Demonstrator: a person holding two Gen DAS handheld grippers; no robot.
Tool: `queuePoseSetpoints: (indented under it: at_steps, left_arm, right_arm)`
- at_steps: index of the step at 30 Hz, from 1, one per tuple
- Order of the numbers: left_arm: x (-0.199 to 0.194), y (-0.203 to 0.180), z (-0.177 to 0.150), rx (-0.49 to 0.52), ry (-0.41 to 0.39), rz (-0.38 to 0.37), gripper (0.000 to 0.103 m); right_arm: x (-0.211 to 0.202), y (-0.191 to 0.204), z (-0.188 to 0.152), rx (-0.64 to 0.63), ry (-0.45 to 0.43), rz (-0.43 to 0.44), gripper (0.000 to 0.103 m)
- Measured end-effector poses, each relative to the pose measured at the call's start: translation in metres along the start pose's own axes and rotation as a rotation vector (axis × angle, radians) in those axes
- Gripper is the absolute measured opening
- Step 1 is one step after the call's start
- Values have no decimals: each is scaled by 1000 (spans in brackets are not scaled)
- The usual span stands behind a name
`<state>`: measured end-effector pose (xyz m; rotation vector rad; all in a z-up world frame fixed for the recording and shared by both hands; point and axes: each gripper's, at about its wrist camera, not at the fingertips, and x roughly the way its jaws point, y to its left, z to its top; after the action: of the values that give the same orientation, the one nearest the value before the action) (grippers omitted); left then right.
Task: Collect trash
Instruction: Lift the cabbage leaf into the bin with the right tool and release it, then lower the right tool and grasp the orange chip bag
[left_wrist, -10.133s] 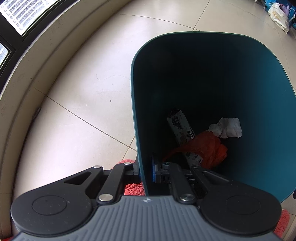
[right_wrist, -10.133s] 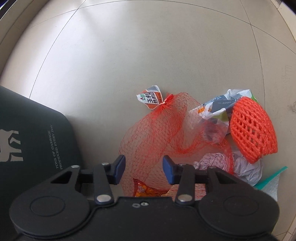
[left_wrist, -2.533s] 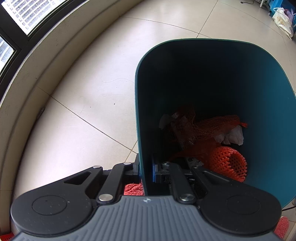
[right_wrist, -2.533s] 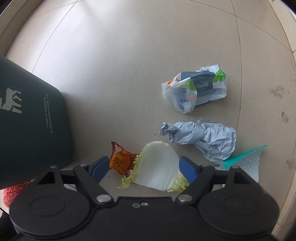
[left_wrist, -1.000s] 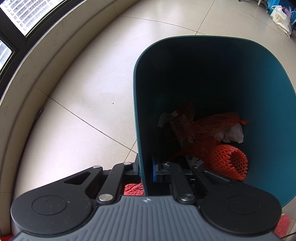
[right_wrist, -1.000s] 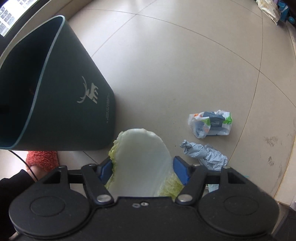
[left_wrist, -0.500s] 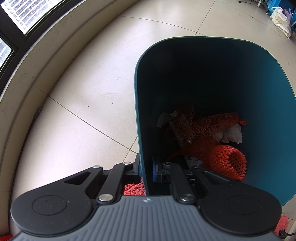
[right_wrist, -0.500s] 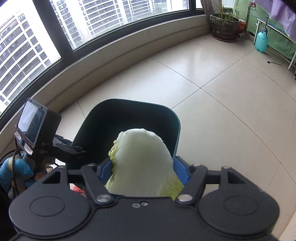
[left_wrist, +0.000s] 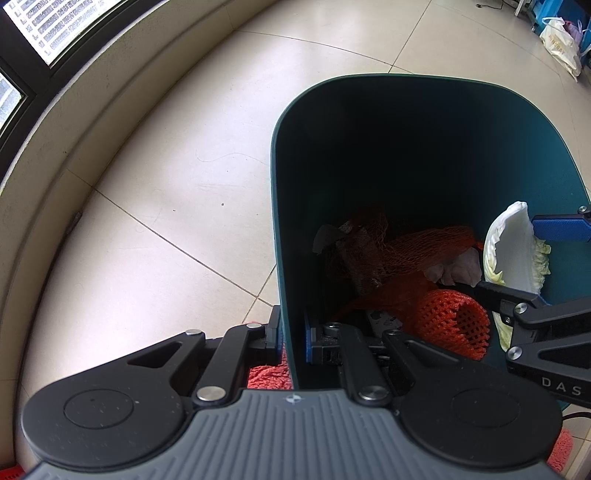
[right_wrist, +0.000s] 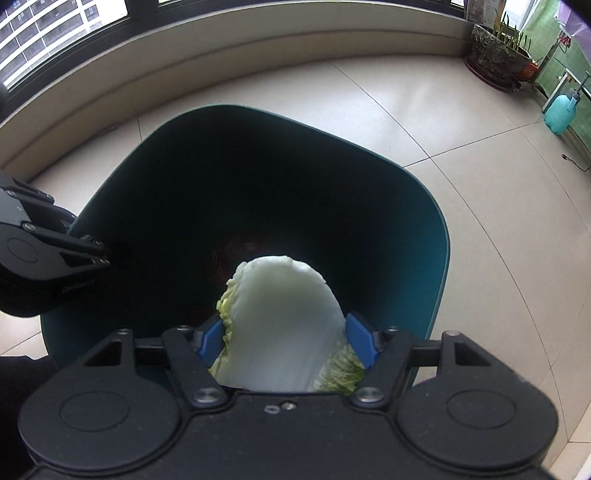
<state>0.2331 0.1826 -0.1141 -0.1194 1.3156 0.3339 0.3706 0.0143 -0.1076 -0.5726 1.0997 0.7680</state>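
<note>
Two hand-held grippers at one teal bin (left_wrist: 424, 122). Left hand-held gripper (left_wrist: 291, 341): pinched on the bin's near wall, steadying it. Right hand-held gripper (right_wrist: 284, 338): holds a cabbage leaf (right_wrist: 284, 317) over the bin's mouth, above orange netting (left_wrist: 432, 247). Advice: release only once the leaf is fully inside the rim.

cabbage leaf (right_wrist: 284, 325) (gripped) over bin (right_wrist: 424, 206)

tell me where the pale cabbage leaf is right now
The pale cabbage leaf is clamped in the right gripper, just inside the dark teal bin; the left wrist view shows it right of the orange mesh.
</note>
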Motion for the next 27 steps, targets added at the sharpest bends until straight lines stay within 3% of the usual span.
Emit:
queuePoseSetpoints:
  at_steps: [9,17,23,27]
  left_arm:
    - [0,2,0,-3,1,-6,10]
    - [0,2,0,-3,1,-6,10]
    - [0,1,0,1,0,0,10]
    - [0,-1,0,3,0,3,10]
  right_arm:
    - [3,3,-5,-1,-10,27,65]
    - [-67,-35,-20,82,-133,124,69]
    - [-105,-67,-50,187,-188,117,71]
    - [-109,-92,-78,272,-168,89,74]
